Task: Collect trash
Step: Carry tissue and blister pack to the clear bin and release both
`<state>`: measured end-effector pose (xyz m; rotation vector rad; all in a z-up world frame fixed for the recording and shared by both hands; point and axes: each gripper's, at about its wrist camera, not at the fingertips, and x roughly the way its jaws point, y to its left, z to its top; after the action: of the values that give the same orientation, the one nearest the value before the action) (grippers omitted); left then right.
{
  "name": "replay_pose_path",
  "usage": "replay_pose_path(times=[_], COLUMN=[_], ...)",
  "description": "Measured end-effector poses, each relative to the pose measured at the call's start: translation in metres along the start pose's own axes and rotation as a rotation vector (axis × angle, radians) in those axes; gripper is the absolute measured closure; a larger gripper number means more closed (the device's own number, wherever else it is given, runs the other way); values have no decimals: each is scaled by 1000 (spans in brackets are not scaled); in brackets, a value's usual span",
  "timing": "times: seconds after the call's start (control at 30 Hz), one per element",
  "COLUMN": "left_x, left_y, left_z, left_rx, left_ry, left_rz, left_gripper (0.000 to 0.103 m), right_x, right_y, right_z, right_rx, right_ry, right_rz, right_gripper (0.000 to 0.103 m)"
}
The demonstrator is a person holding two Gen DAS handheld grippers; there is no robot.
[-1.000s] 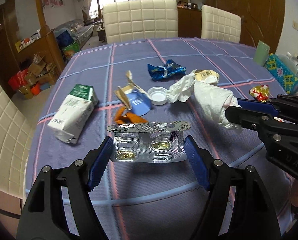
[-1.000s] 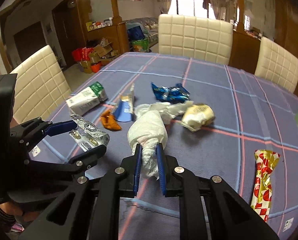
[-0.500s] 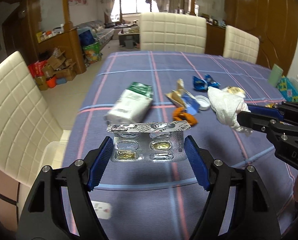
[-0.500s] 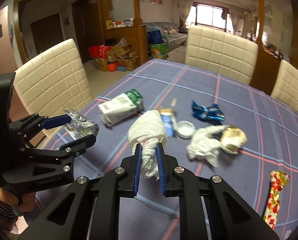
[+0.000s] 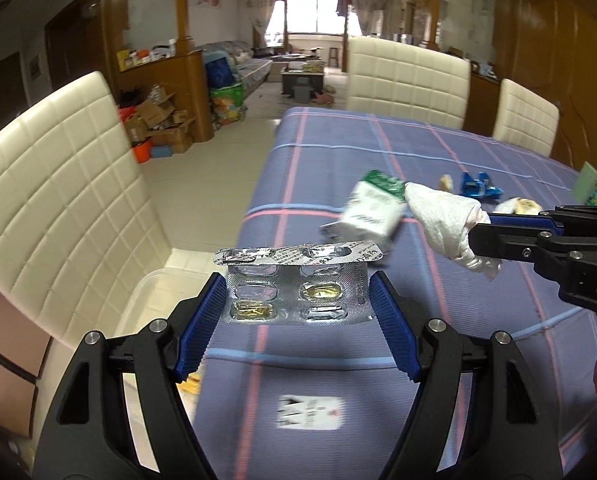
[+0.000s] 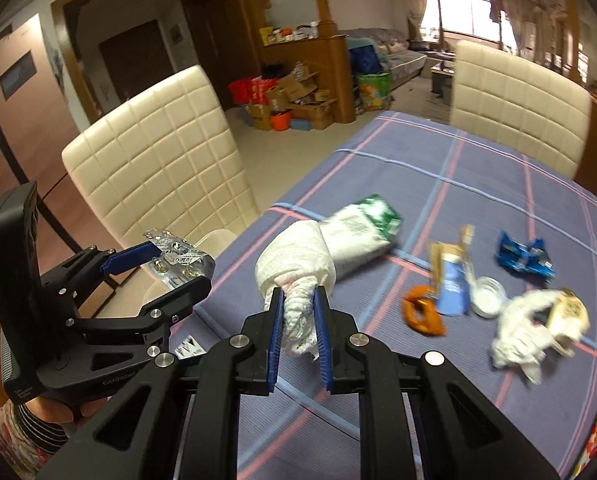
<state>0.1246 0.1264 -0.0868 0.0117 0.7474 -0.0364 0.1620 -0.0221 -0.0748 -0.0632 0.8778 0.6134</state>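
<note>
Both loads have swung off past the worktop (image 5: 438,168) edge: my left hand-held gripper (image 5: 298,304) clenches the silver pill blister (image 5: 296,286), my right hand-held gripper (image 6: 298,330) clamps the crumpled white tissue wad (image 6: 296,276), so next I need a bin, unseen.

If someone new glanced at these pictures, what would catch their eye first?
Probably the silver blister pack, clamped between the left gripper's blue pads near the table's edge, and the wad of white tissue pinched in the right gripper. Behind them, more litter is strewn over the purple plaid tablecloth, including a green-and-white carton.
</note>
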Motion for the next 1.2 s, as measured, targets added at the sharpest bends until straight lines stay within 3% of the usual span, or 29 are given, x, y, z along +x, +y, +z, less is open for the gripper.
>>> replay_pose_path(times=[0.4,0.8,0.87,0.9,1.03,1.2], left_x=[6,41,46,47,45,45], left_y=[81,149,156,157,163,165], left_z=[-14,-21,-21,-21,-21,-22], left_rx=[-89,-182,-189,-195,-195,-195], left_ry=[21,87,104,103,75,82], left_rz=[113,192,195,204,256,251], left_gripper=[30,28,20,6,4,4], right_x=[72,128,133,134,130,129], right_y=[81,133,139,141,145,137], right_z=[11,23,26,27,29,32], right_rx=[-183,-320,-337,-345,-372,-339], right_ry=[37,66,70,80,20,17], right_rz=[57,6,-6,-12,-90,-89], right_gripper=[87,85,84,77,42,39])
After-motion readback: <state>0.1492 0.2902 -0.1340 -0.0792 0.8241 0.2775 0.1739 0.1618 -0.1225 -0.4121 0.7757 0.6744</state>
